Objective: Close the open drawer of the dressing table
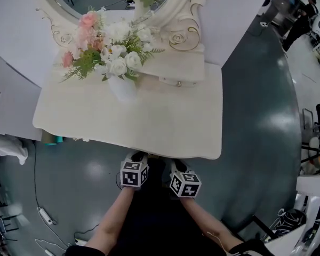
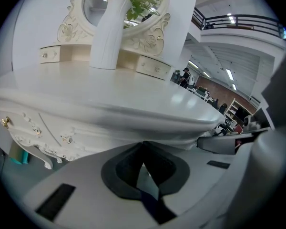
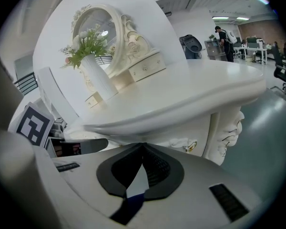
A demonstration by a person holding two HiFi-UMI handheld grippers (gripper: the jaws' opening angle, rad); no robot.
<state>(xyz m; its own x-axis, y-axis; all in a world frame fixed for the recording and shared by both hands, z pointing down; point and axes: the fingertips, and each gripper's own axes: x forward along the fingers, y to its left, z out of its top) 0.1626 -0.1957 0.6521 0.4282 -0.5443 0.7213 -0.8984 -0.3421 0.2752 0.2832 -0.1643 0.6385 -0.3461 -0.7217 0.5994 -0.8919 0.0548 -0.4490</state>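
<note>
drawer: I take it to be the carved front panel [image 2: 93, 128] directly under the top of the dressing table [image 1: 165, 127], at the person's side. No view shows a box sticking out past the top edge, so it looks pushed in, or almost.
left gripper [image 2: 143, 144]: jaws pressed together with nothing between them. The tip is right at the front panel, under the overhanging edge.
right gripper [image 3: 143, 147]: also clenched and empty. It is just beside the left one, with its tip against the same front.
step in hand: to my judgement this is the end of the push, both closed tips serving as bumpers on the front.
next move: a short, level push straight in until the front stands even with the frame. If it is already even, the grippers only need to draw back.
knob [image 3: 193, 147]: a small gold one on the front, to the right of the right gripper. It is not needed for closing.
on the top: a white vase [image 1: 122, 87] with flowers [image 1: 114, 49], the oval mirror [image 1: 184, 15] and small drawers [image 1: 178, 79] at its foot. All are well apart from the grippers.
in the way: nothing between the tips and the front. A cable [image 1: 42, 215] lies on the floor to the left, far from the work.
</note>
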